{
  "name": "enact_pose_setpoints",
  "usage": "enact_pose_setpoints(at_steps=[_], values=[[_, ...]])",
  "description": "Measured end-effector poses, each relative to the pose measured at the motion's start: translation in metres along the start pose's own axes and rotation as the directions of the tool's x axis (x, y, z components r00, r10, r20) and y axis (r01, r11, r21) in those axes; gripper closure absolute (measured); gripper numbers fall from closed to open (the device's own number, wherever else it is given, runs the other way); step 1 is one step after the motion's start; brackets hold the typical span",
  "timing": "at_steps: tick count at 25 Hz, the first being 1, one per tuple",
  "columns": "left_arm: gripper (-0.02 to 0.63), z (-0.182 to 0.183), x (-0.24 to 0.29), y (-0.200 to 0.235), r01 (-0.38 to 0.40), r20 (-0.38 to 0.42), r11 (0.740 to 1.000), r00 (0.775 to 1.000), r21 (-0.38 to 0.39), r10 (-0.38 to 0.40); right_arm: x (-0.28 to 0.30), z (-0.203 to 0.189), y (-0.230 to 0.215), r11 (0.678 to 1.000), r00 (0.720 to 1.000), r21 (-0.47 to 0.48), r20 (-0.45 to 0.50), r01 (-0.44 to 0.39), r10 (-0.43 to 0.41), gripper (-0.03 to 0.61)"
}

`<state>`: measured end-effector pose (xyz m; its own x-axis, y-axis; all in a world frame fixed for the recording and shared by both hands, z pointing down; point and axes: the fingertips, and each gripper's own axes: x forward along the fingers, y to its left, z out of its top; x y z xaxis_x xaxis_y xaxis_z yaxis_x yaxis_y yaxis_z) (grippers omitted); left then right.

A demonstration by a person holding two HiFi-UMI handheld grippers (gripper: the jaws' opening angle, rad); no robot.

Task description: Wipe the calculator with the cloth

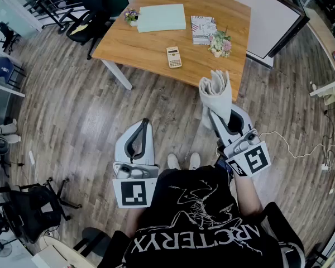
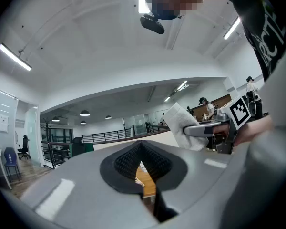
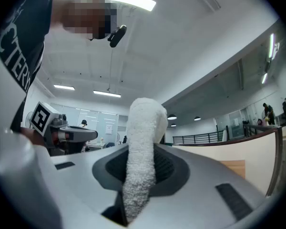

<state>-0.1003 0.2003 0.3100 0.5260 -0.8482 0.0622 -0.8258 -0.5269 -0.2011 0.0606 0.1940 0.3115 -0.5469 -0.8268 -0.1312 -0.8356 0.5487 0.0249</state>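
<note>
A small beige calculator (image 1: 173, 57) lies flat on the wooden table (image 1: 151, 49), well ahead of both grippers. My right gripper (image 1: 211, 113) is shut on a folded white cloth (image 1: 216, 91), which sticks up past the jaw tips, off the table's front edge. In the right gripper view the cloth (image 3: 140, 147) fills the gap between the jaws. My left gripper (image 1: 144, 122) hangs over the floor in front of the table, its jaws shut with nothing between them. From the left gripper view I see its own closed tips (image 2: 141, 144) and the cloth (image 2: 182, 124) off to the right.
On the table lie a pale green folder (image 1: 162, 18), a printed booklet (image 1: 203, 29), a flower bunch (image 1: 220, 43) and a small flower pot (image 1: 132, 16). A black office chair (image 1: 88, 27) stands at its left end. A cable (image 1: 301, 149) trails on the floor to the right.
</note>
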Motion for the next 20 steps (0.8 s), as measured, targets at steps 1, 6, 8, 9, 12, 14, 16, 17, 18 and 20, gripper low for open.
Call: enact_pose_setpoints(at_steps=[1,6,8,9,12,14,16,17,18,20], values=[[0.604,0.001,0.001,0.0,-0.002,0.003,1.0,1.0,-0.002,0.002,0.0,0.001,-0.001,1.0,1.0,0.0,0.0,-0.003,0.003,0.488],[0.604,0.003,0.008,-0.002,-0.008,0.007,1.0,1.0,-0.01,0.008,0.001,0.001,-0.008,1.0,1.0,0.002,0.002,-0.013,0.013,0.488],[0.604,0.003,0.011,-0.003,-0.01,0.005,1.0,1.0,-0.007,0.01,0.002,0.001,-0.012,1.0,1.0,0.002,0.003,-0.014,0.014,0.488],[0.604,0.002,0.014,-0.003,-0.011,0.003,1.0,1.0,-0.007,0.011,0.003,0.001,-0.014,1.0,1.0,0.005,0.006,-0.015,0.015,0.488],[0.604,0.002,0.021,-0.004,-0.014,-0.001,1.0,1.0,-0.008,0.014,0.005,0.002,-0.022,1.0,1.0,0.015,0.023,-0.015,0.015,0.488],[0.604,0.004,0.028,-0.003,-0.019,0.006,1.0,1.0,-0.009,0.019,0.007,0.003,-0.028,1.0,1.0,0.015,0.027,-0.014,0.014,0.488],[0.604,0.005,0.035,-0.004,-0.025,0.008,1.0,1.0,-0.008,0.026,0.008,0.002,-0.033,1.0,0.999,0.017,0.026,-0.021,0.02,0.488],[0.604,0.005,0.039,-0.006,-0.028,0.006,1.0,1.0,-0.006,0.028,0.008,0.001,-0.036,0.999,0.999,0.018,0.023,-0.026,0.026,0.488],[0.604,0.005,0.043,-0.008,-0.031,0.006,1.0,1.0,-0.005,0.031,0.007,0.0,-0.039,0.999,0.999,0.019,0.019,-0.032,0.032,0.488],[0.604,0.007,0.051,-0.013,-0.041,0.01,0.999,0.999,-0.009,0.041,0.004,-0.003,-0.045,0.999,0.999,0.022,0.013,-0.047,0.047,0.488]])
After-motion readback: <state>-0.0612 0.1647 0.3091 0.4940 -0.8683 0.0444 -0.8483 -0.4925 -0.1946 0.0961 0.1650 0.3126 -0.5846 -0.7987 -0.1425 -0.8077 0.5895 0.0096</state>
